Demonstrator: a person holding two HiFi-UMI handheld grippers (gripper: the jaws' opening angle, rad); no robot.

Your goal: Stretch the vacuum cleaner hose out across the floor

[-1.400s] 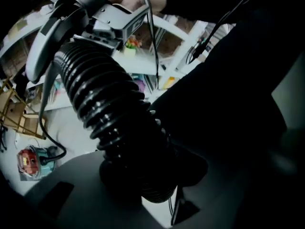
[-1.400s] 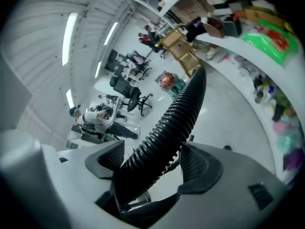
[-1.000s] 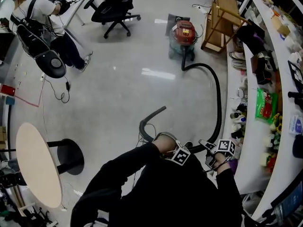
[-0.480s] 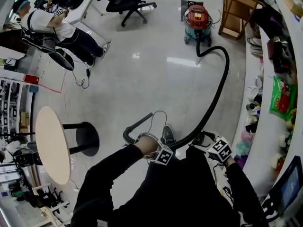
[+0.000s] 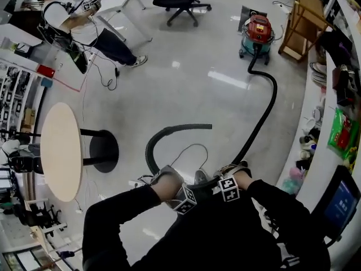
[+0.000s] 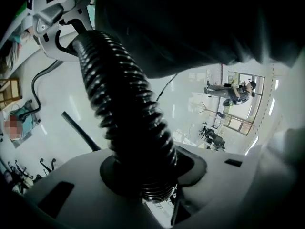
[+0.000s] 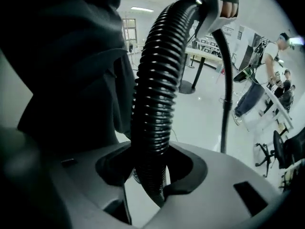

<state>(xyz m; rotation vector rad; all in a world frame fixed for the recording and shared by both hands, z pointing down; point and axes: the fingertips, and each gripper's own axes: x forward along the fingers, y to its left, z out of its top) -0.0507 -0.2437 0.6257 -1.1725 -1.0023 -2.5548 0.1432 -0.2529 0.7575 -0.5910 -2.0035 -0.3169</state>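
Has the left gripper [image 6: 143, 180] clamped on the ribbed black hose [image 6: 124, 104], fingers [image 6: 71, 190] pinched onto the corrugations from both sides. Has just been closing the right gripper [image 7: 150, 175] too, with the same hose between its fingers [image 7: 228, 185] and both edges seeming to meet the ribs. Grips at two spots close together, probably to hold the short run between the two sets of fingers steady while the long run gets drawn straight (a single grip would likely let the limp tube swing). Shows, from each gripper, the other one at the far end of that short run, just beyond its own fingertips. Leaves the long stretch past the right fingers lying on the floor [image 5: 169, 83] in a shallow bend up to the red vacuum cleaner [image 5: 256, 30], well apart from either grip. Leaves the free end past the left fingers curled in a hook over the floor. Judging by those two curves, not yet fully stretched. Cannot check the fingertips from the head view: covered there by the marker cubes, the hands and dark sleeves. Loses much of each gripper view to dark clothing close above the fingers. Cannot tell whether a nozzle sits on the free end: too small and dark.
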